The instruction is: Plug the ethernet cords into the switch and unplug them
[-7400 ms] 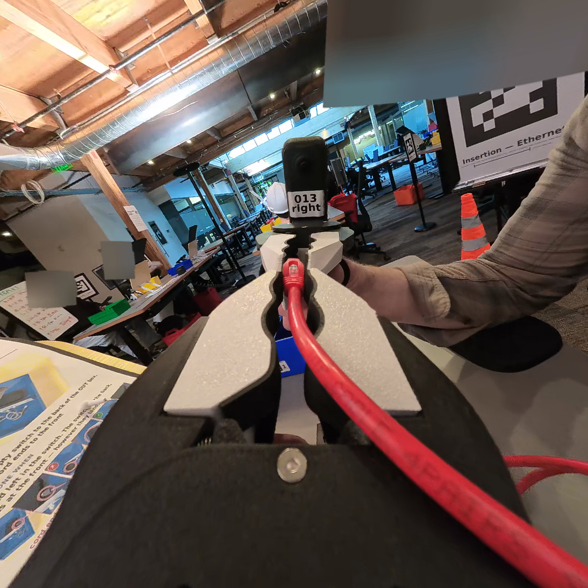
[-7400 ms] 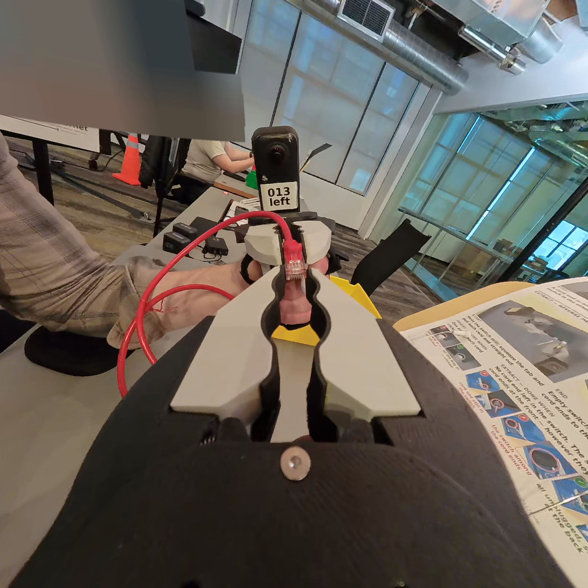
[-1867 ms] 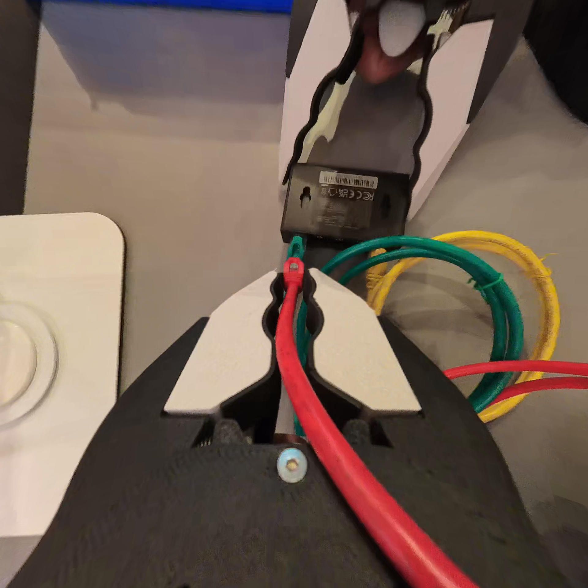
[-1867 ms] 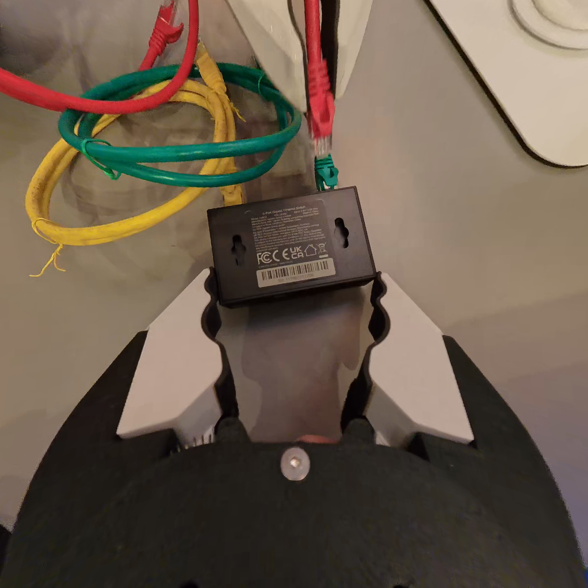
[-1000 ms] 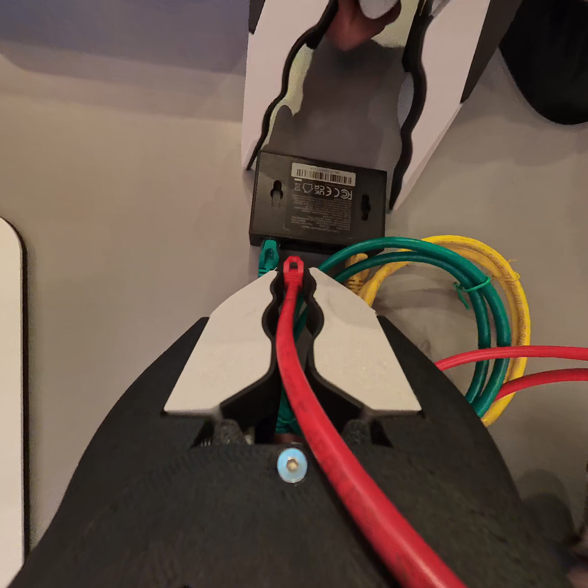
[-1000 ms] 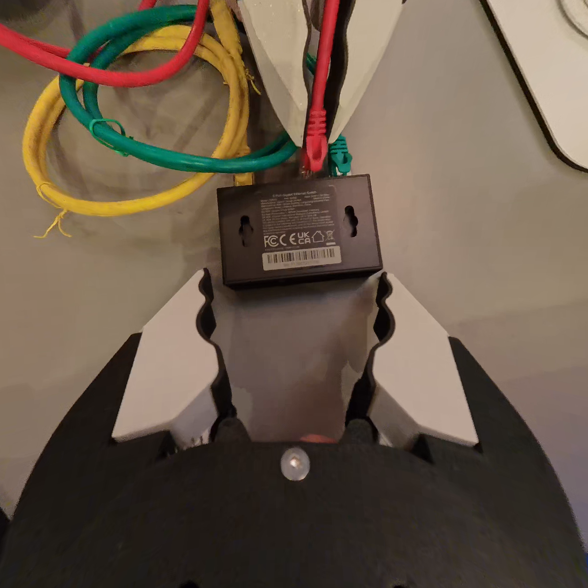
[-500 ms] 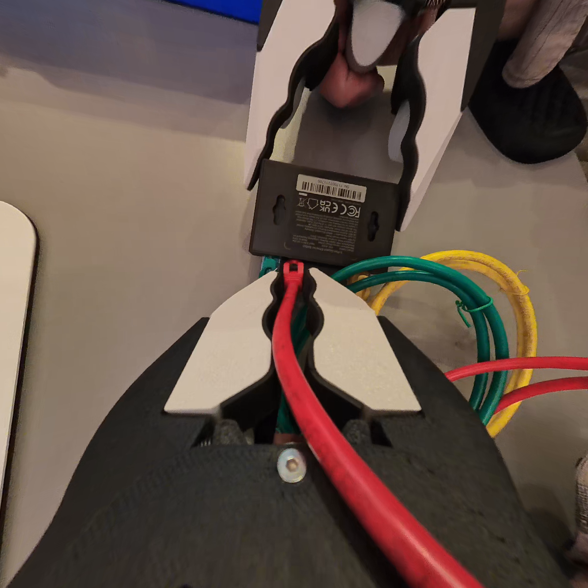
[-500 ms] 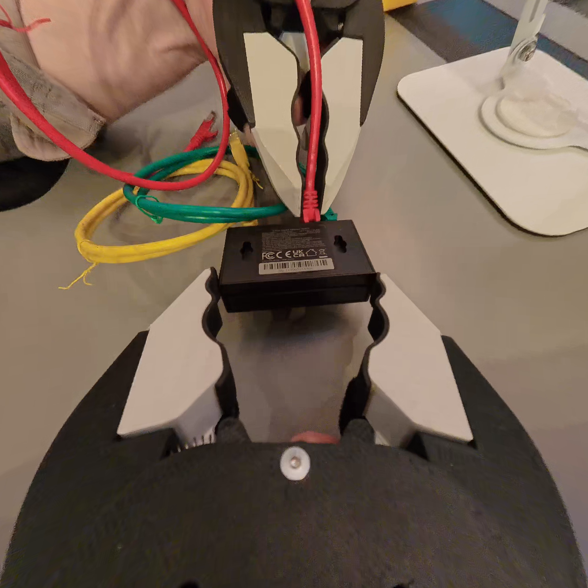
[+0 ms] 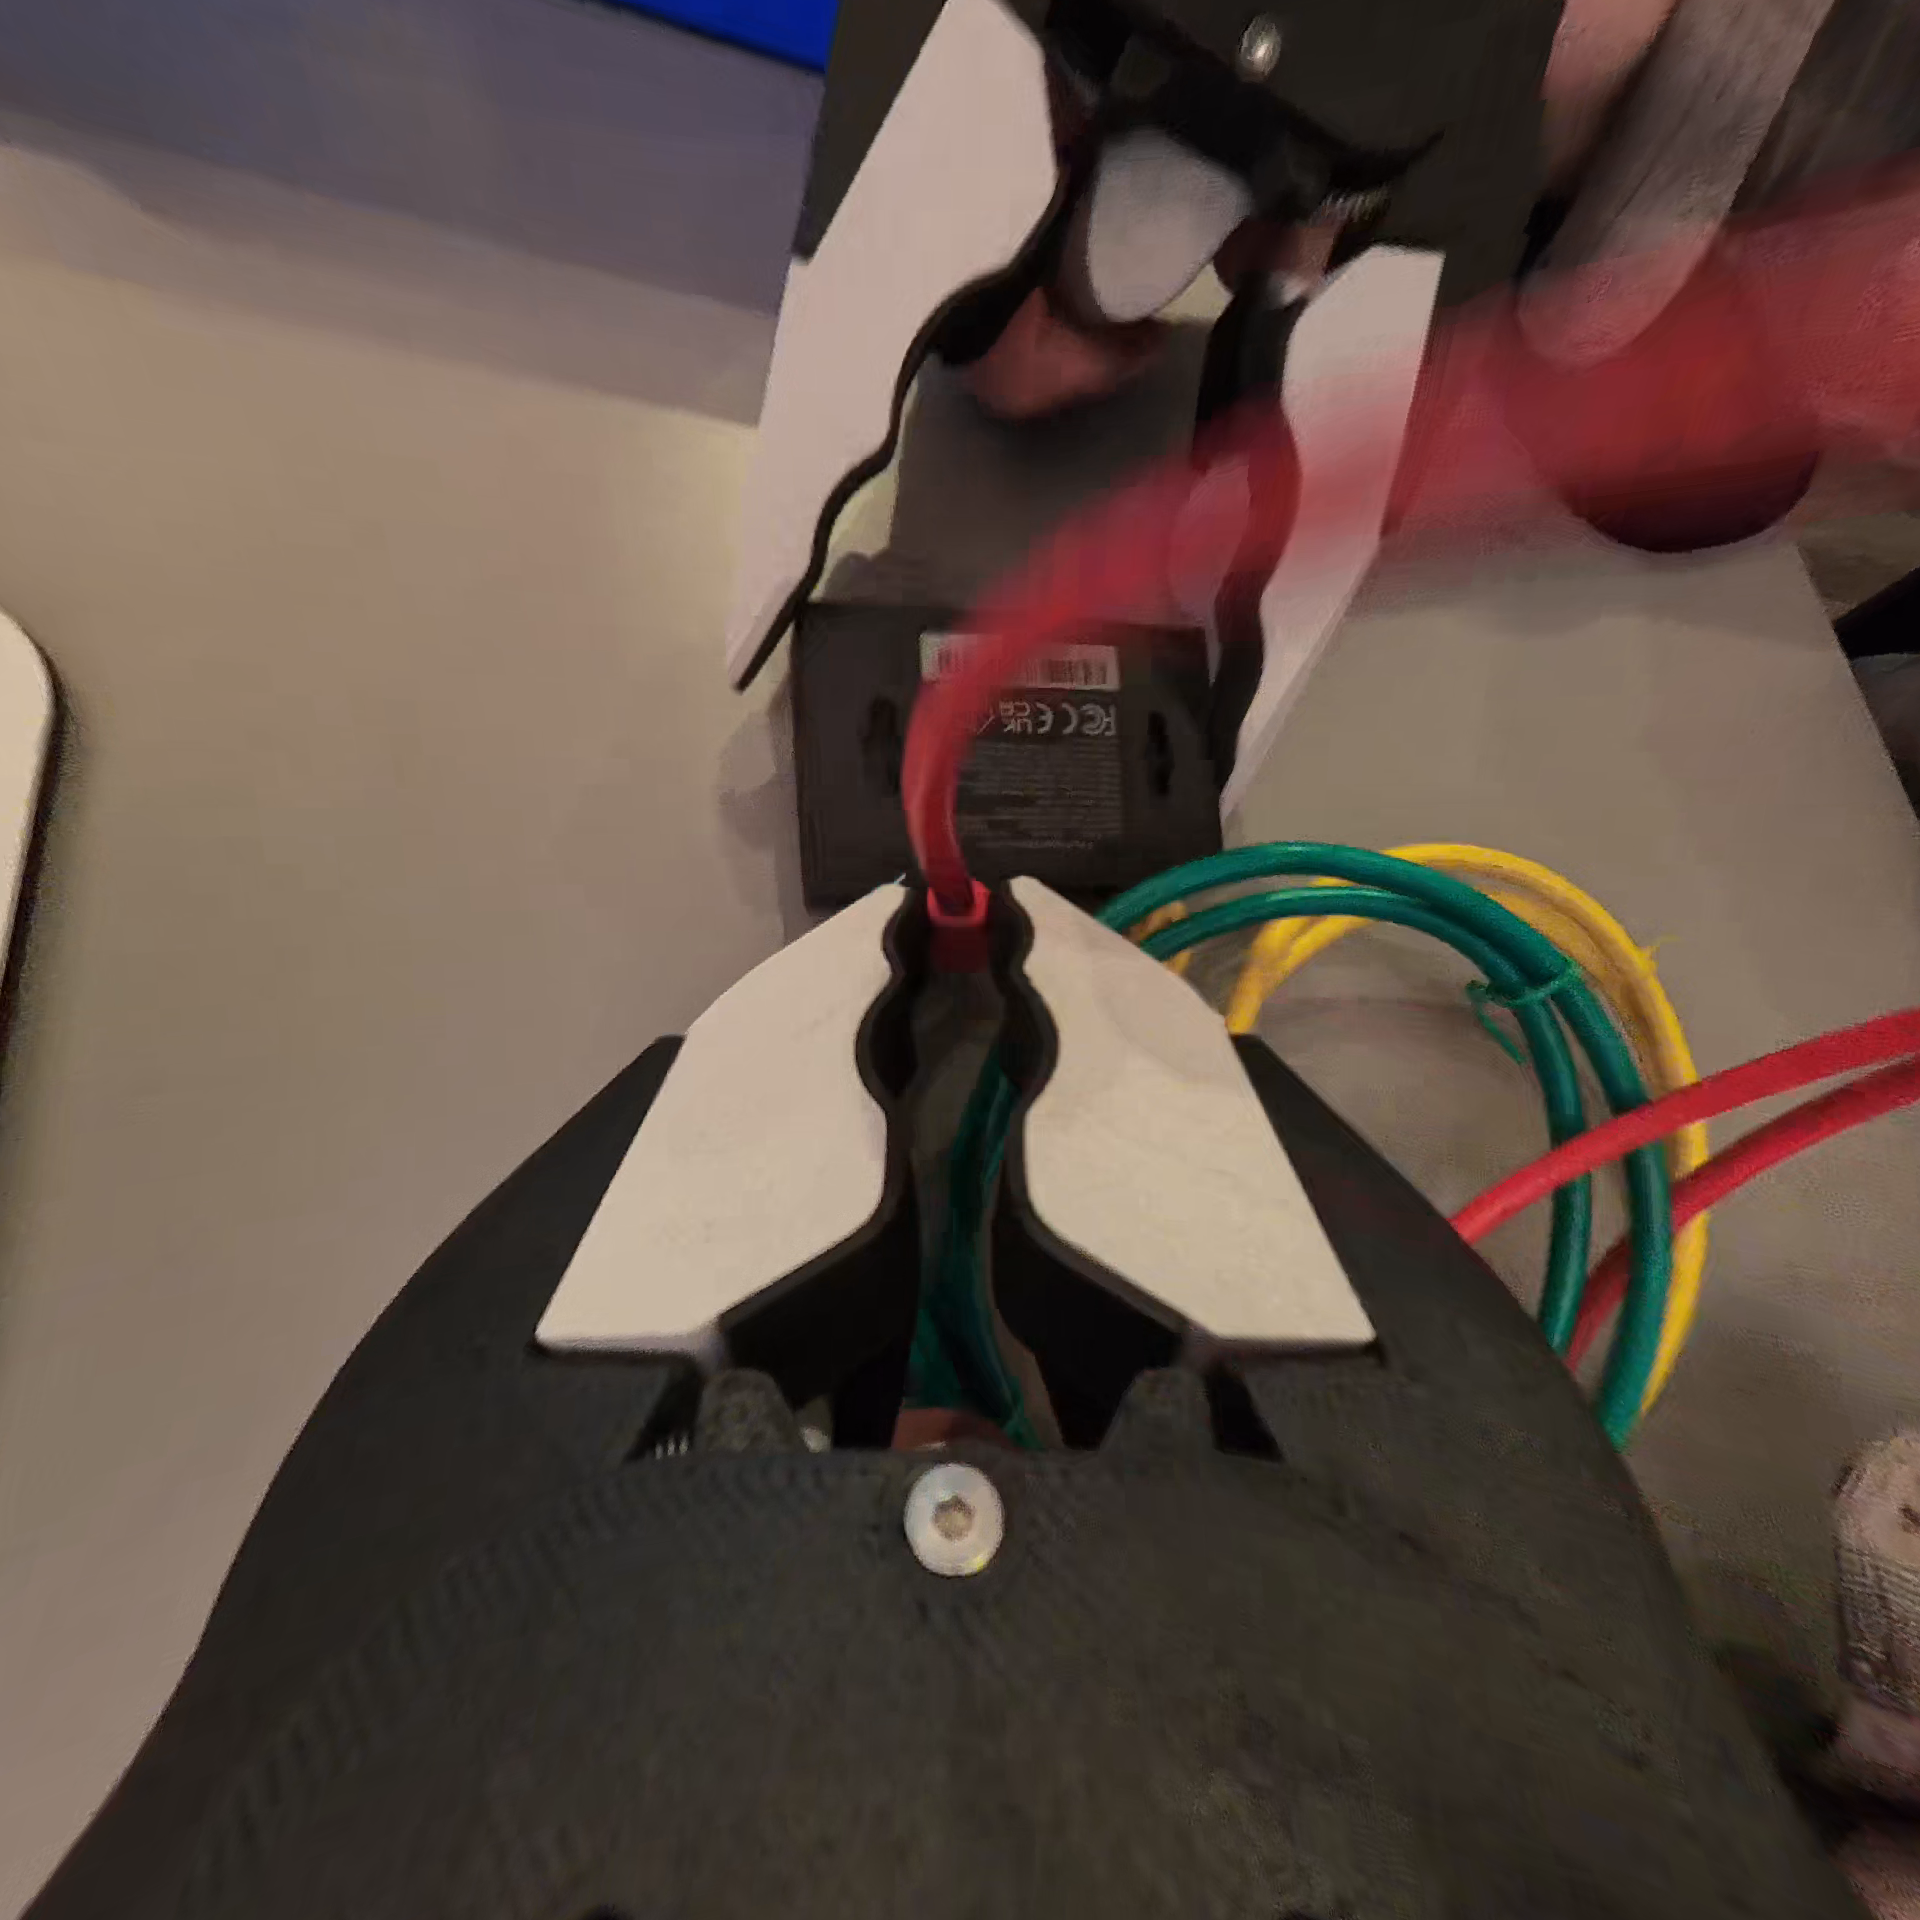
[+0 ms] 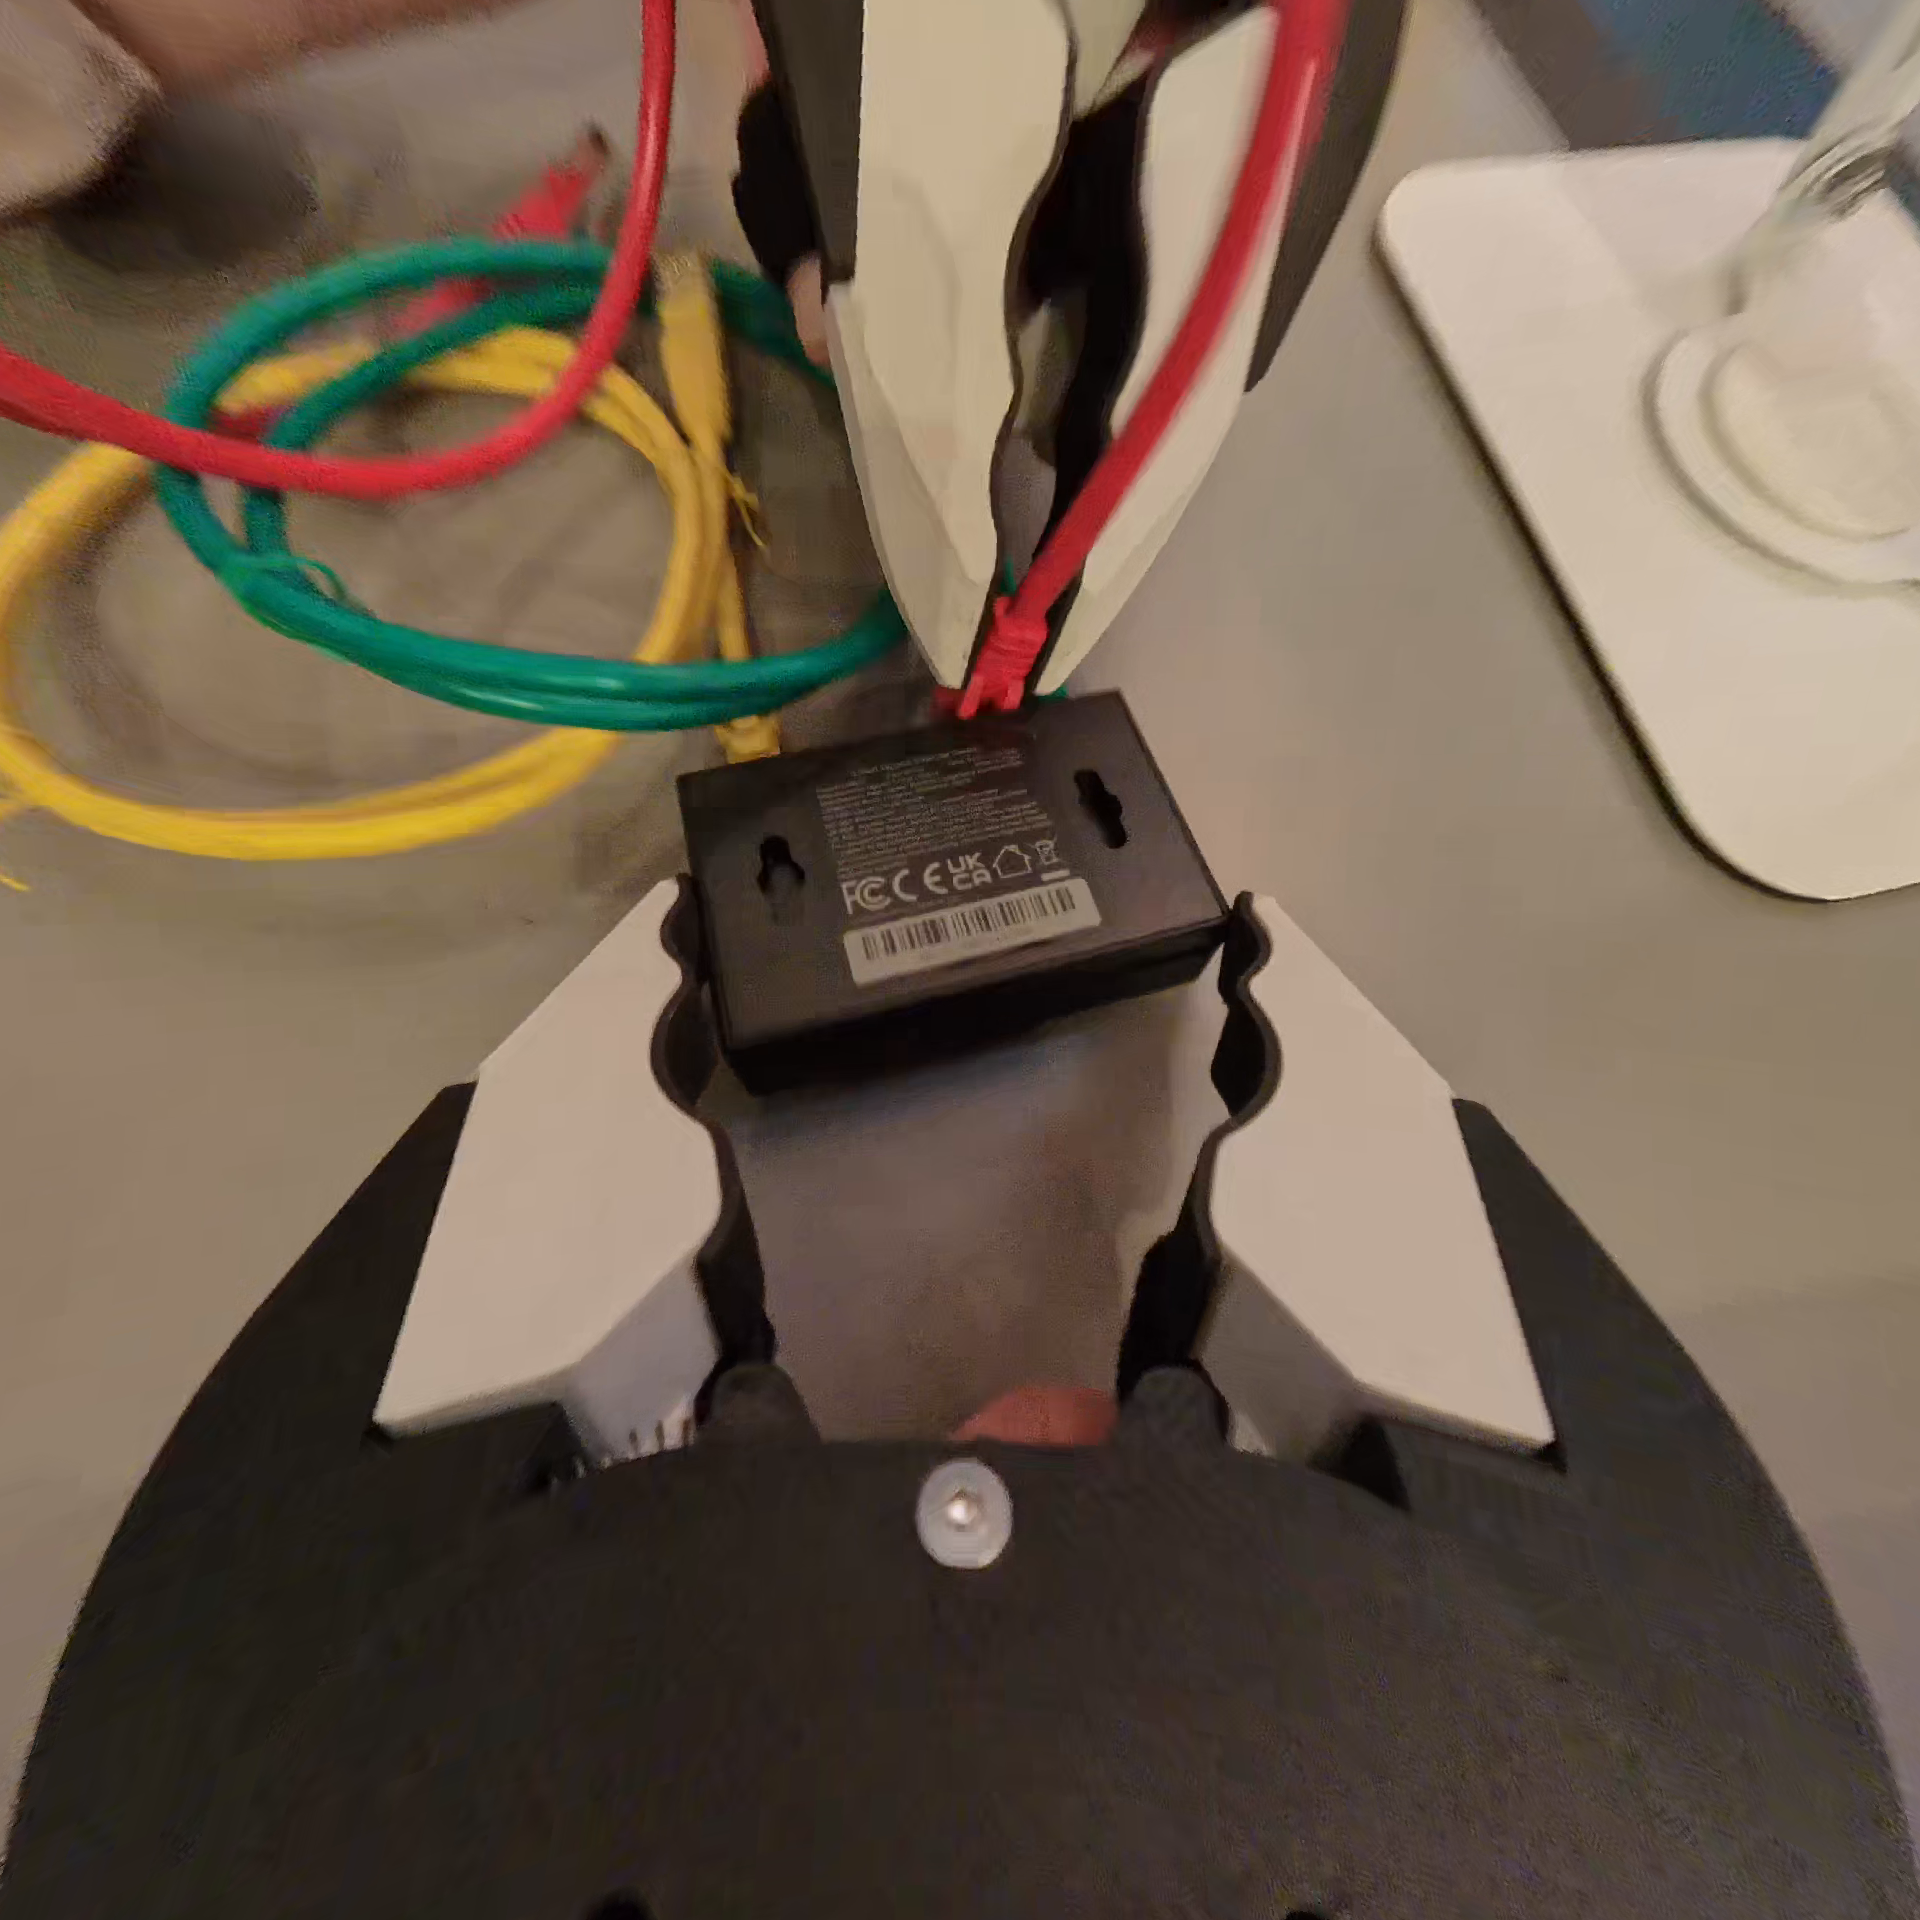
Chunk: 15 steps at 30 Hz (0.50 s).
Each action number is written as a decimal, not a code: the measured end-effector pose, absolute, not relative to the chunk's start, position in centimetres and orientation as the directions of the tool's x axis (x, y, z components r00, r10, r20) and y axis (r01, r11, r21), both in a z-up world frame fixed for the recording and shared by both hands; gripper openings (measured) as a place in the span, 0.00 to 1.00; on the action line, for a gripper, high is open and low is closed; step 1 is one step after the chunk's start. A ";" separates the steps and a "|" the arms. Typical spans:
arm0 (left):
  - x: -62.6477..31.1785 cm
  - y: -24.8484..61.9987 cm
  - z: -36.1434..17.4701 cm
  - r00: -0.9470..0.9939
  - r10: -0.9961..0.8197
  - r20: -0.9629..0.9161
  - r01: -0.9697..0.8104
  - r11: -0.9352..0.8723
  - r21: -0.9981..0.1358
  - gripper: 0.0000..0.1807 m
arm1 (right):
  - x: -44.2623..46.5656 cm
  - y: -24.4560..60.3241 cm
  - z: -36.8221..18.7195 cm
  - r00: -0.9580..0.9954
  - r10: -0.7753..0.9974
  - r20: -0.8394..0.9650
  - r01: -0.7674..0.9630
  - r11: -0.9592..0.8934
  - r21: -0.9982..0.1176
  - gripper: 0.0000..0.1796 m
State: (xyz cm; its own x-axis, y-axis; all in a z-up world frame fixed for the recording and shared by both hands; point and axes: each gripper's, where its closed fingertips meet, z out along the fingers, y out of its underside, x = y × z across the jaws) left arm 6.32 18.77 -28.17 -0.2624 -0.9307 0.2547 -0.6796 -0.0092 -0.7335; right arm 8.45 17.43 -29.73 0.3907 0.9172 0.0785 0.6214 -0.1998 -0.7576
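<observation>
The black switch [image 10: 935, 842] lies label-up on the grey table. My right gripper [image 10: 961, 935] is spread wide, with both fingertips against the switch's near corners. It also shows in the left wrist view [image 9: 987, 743]. My left gripper [image 9: 961, 904] is shut on the red plug [image 9: 951, 920], which sits at the switch's port edge [image 10: 997, 665]. The red cord [image 9: 925, 769] arcs up over the switch, blurred. A green plug [image 10: 1049, 686] and a yellow plug [image 10: 748, 738] sit at the same port edge.
The green cord coil [image 10: 582, 675] and the yellow cord coil [image 10: 312, 831] lie beside the switch, crossed by red cord loops [image 10: 312, 468]. A white base plate [image 10: 1558, 468] with a clear stand is at the right. A sleeve [image 9: 1881, 1538] shows at the lower right. Some 4 centimeters of space lies between my two pairs of fingers.
The red cord has swung off the back of my left gripper and now arcs forward over the switch. The red plug has moved up against the port edge. The switch has turned slightly.
</observation>
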 end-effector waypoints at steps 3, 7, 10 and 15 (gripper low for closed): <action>6.4 18.7 -28.2 -0.265 -0.931 0.253 -0.680 -0.005 -0.733 0.07 | 8.6 17.5 -30.4 0.367 0.927 0.084 0.664 -0.197 -0.722 0.55; 6.6 18.6 -28.3 -0.264 -0.937 0.228 -0.687 0.017 -0.727 0.07 | 9.2 16.8 -30.7 0.298 0.953 0.056 0.687 -0.173 -0.706 0.59; 6.6 18.6 -28.2 -0.270 -0.934 0.233 -0.684 0.016 -0.730 0.07 | 9.4 16.7 -30.9 0.260 0.966 0.019 0.695 -0.173 -0.698 0.60; 6.5 18.5 -28.2 -0.281 -0.931 0.233 -0.678 0.021 -0.735 0.07 | 8.2 16.7 -31.0 0.141 0.990 0.006 0.717 -0.098 -0.691 0.58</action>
